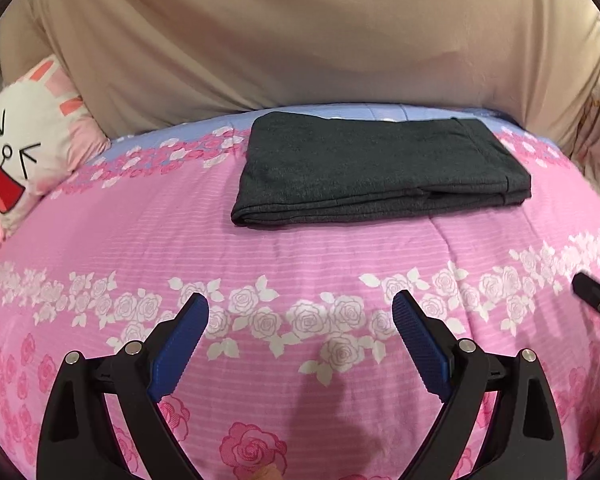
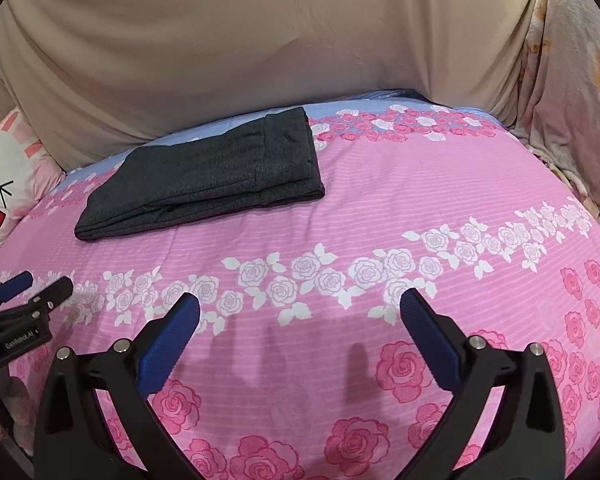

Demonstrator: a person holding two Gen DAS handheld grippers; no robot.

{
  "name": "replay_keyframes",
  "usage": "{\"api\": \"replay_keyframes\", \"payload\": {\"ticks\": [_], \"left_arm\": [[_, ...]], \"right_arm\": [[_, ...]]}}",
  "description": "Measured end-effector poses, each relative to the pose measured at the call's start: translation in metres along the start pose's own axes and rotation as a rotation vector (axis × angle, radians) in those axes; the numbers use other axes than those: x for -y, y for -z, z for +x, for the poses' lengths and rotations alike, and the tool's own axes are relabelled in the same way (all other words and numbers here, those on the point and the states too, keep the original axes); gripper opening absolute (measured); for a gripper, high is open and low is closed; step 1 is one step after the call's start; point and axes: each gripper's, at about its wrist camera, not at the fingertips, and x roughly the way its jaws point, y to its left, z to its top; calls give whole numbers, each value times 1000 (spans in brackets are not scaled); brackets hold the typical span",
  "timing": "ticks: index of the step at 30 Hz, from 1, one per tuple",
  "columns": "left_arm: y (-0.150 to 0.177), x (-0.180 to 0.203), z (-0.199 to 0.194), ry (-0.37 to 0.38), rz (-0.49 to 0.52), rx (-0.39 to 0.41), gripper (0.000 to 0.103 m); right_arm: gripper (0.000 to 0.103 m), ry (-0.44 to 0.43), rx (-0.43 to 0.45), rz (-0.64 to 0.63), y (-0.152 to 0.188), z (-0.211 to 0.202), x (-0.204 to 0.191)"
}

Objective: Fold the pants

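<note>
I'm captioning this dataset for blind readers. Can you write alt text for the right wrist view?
Dark grey pants, folded into a neat rectangle, lie on a pink rose-print bedspread at upper left. The right tool hovers open and empty in the foreground, with the left tool at the left edge.

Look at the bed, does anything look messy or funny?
Nothing stands out. The dark grey pants lie folded in a flat, tidy stack on the pink rose bedspread. The left hand-held gripper and right hand-held gripper are both open, apart from the pants.
</note>
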Motion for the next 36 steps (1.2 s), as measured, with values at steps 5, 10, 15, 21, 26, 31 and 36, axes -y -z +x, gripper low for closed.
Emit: {"api": "replay_keyframes", "payload": {"ticks": [5,10,15,21,26,31,36], "left_arm": [[-3,-12,5,43,-75,-14,91],[-3,-9,9,43,-66,-26,91],[-4,-12,12,57,-87,-43,92],[-2,-14,16,67,-94,-69,92],[4,-5,5,-3,-44,4,92],[3,-3,7,-20,-21,-1,92],[3,-3,7,-30,-21,-2,92]], "right_arm": [[98,4,-14,-17,0,3,-5],[98,2,-28,-19,1,5,-9],[98,-2,-35,-24,2,6,-14],[98,-1,-34,-13,2,6,-12],[98,-3,-35,-13,2,6,-12],[98,-4,-35,-13,2,6,-12],[98,-3,-35,-13,2,6,-12]]}}
